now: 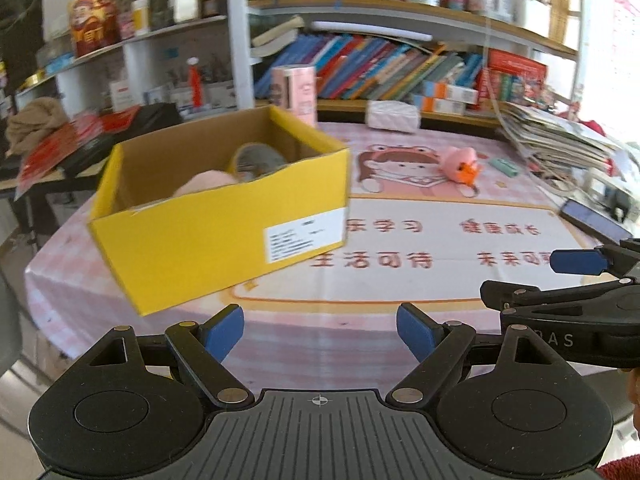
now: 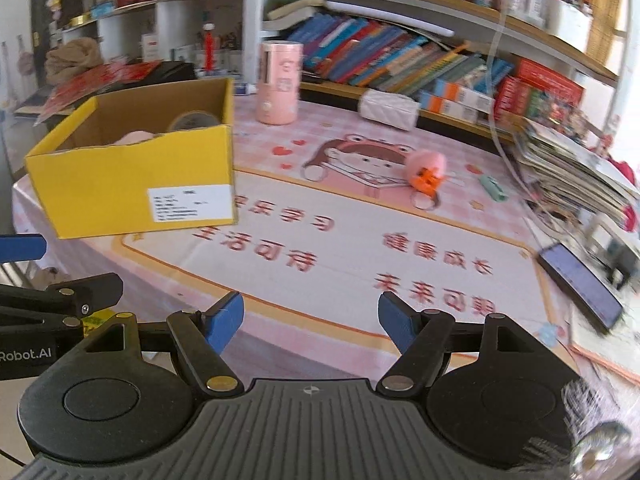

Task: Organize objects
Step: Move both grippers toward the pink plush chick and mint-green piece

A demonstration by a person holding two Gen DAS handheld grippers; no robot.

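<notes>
Main risk as I read it: the remaining loose items sit far across the table (image 2: 360, 248), so any reach from here is long, and a hurried sweep could clip the yellow box (image 1: 224, 216) with my left gripper (image 1: 320, 332) or knock the two tools together, since my right gripper (image 2: 310, 320) is just beside the left one in both wrist views. The pink plush toy (image 2: 426, 170) with its orange part and loose ring looks soft and uneven; a pinch on the ring alone would probably slip. The small green object (image 2: 494, 188) lies flat near the stack of papers (image 2: 576, 168), and a low approach there risks snagging that pile or the dark tablet (image 2: 580, 284) at the table's right edge. The tall pink canister (image 2: 279, 82) stands upright behind the box and could topple if nudged. Both views are motion-blurred, so fine judgement of clearance is poor. Pose: both tools tilt downward toward the tabletop from its near edge, side by side. Left jaws stand apart with nothing between them; right jaws likewise spread and empty. The box already holds a pink soft item and a grey roll-like thing; I cannot identify them further.
</notes>
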